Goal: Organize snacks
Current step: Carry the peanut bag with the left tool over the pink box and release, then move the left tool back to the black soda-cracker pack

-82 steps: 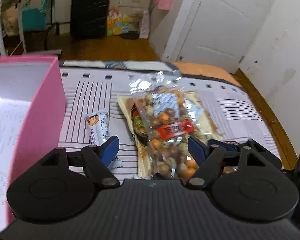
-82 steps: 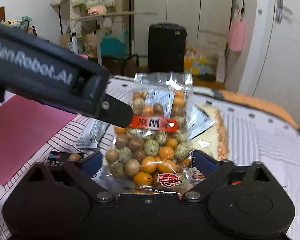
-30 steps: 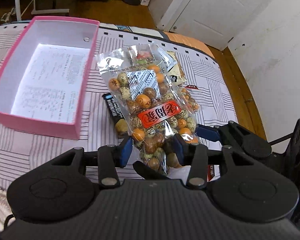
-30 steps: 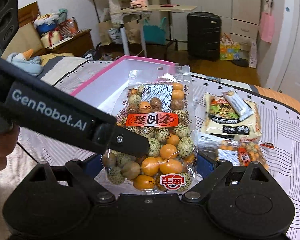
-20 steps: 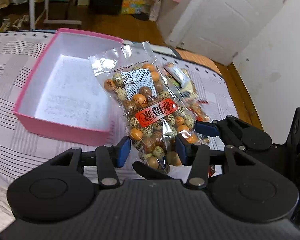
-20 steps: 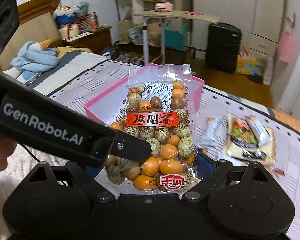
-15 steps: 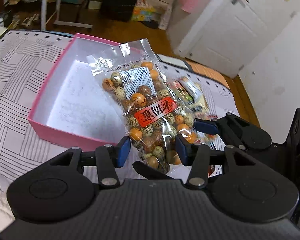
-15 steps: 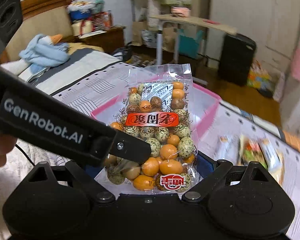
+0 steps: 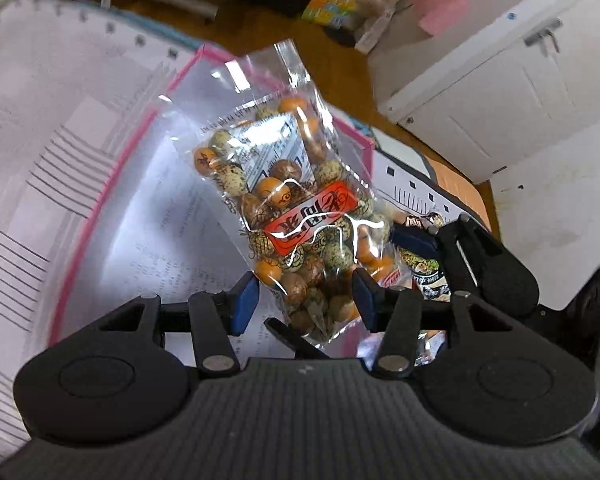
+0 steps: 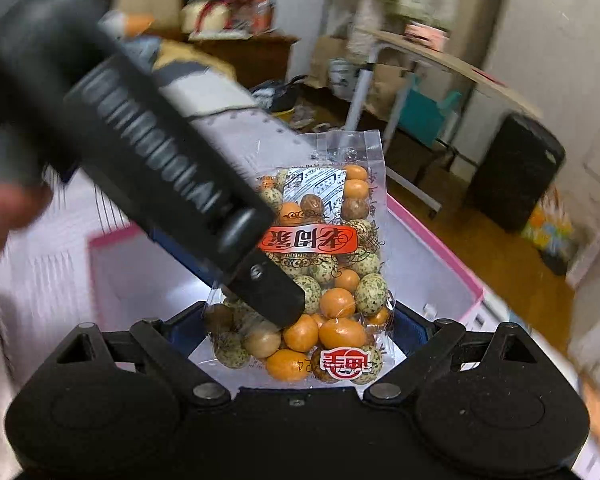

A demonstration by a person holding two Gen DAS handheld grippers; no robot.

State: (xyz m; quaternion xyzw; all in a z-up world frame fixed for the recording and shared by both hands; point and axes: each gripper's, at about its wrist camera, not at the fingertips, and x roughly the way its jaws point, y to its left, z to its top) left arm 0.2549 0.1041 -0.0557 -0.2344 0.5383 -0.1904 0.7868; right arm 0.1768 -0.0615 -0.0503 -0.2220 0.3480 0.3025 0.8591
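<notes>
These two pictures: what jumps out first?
A clear bag of orange and speckled coated nuts, with a red label, fills the middle of both views. Both grippers, left and right, pinch its lower end, holding it over a pink box. More snack packets lie on the right.

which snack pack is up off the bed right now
The clear bag of orange and speckled coated nuts with the red label, gripped by both tongs above the pink box. The other packets lie on the striped bedspread.
</notes>
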